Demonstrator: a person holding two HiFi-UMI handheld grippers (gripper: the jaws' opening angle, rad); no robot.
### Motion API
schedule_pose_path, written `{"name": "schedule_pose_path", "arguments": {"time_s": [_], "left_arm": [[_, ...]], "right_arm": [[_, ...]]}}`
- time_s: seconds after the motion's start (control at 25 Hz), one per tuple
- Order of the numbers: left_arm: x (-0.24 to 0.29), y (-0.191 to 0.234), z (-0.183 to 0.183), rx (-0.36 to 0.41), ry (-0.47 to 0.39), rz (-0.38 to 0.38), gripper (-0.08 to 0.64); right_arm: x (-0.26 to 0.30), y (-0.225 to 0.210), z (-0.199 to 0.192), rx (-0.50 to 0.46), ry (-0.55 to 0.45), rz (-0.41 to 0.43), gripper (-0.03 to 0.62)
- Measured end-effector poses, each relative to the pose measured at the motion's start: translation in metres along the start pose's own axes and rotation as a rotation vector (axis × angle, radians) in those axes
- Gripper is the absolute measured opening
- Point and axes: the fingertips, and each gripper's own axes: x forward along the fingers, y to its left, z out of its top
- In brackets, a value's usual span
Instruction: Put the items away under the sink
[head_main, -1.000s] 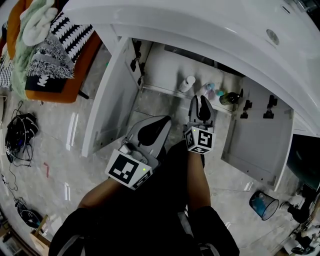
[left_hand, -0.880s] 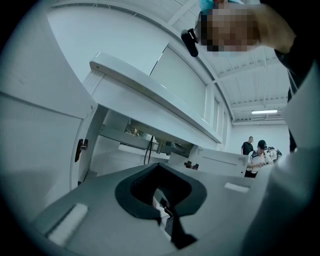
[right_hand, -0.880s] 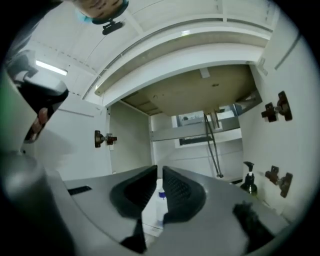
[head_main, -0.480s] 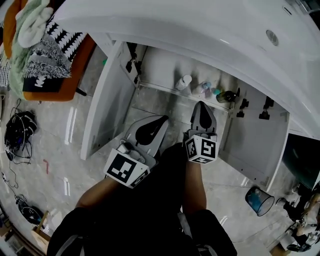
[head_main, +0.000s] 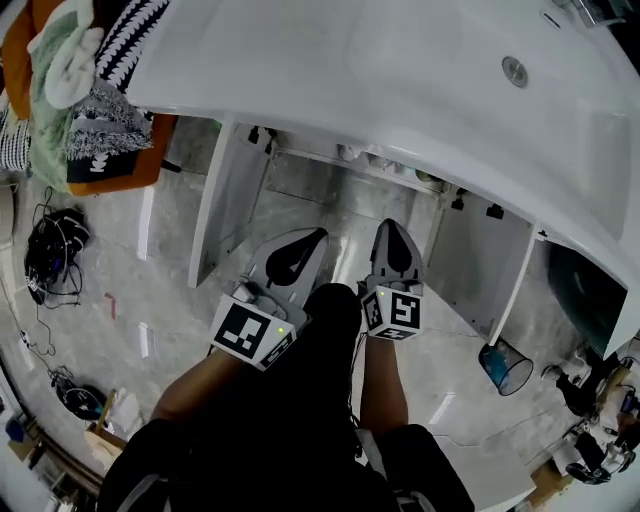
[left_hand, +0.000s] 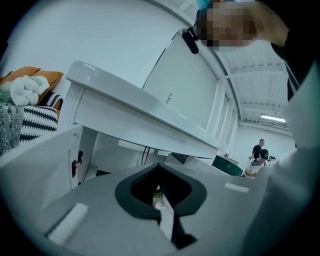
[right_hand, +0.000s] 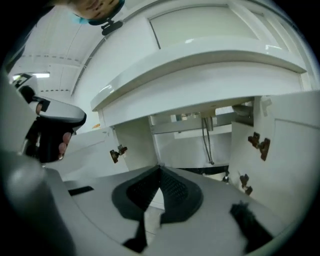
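Note:
The white cabinet under the sink stands with both doors open. Of the stored bottles only a white top and a dark one peek out below the sink's rim; the rest are hidden. My left gripper hangs shut and empty in front of the opening, by the left door. Beside it my right gripper is also shut with nothing held. In the right gripper view the shut tips point at the cabinet's inside with its hoses. In the left gripper view the shut tips point under the counter.
The white sink overhangs the cabinet. The right door swings out toward a small waste bin. An orange chair piled with clothes and cables lie at the left. People stand far back.
The right gripper's jaws closed empty after the earliest frame. Both grippers rose and drew back from the cabinet, and the sink's rim now covers most of the bottles.

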Motion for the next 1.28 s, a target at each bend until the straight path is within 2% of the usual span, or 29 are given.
{"name": "schedule_pose_path", "arguments": {"time_s": [0.12, 0.32, 0.52, 0.8, 1.0, 1.28], "left_arm": [[-0.015, -0.014, 0.032, -0.001, 0.028, 0.007, 0.006], [-0.049, -0.043, 0.084, -0.025, 0.028, 0.017, 0.006], [-0.091, -0.086, 0.133, 0.014, 0.085, 0.024, 0.006], [-0.135, -0.133, 0.205, 0.032, 0.067, 0.031, 0.006], [-0.165, -0.157, 0.232, 0.054, 0.063, 0.044, 0.006], [-0.204, -0.180, 0.253, 0.055, 0.060, 0.041, 0.006]], "right_arm": [[-0.028, 0.013, 0.029, 0.010, 0.043, -0.003, 0.015], [-0.077, 0.042, 0.087, 0.008, 0.103, 0.016, 0.015], [-0.136, 0.066, 0.151, -0.009, 0.153, 0.035, 0.015], [-0.200, 0.089, 0.218, -0.008, 0.178, 0.015, 0.015], [-0.242, 0.101, 0.254, 0.000, 0.153, -0.018, 0.015], [-0.278, 0.126, 0.282, -0.005, 0.132, -0.030, 0.015]]}}
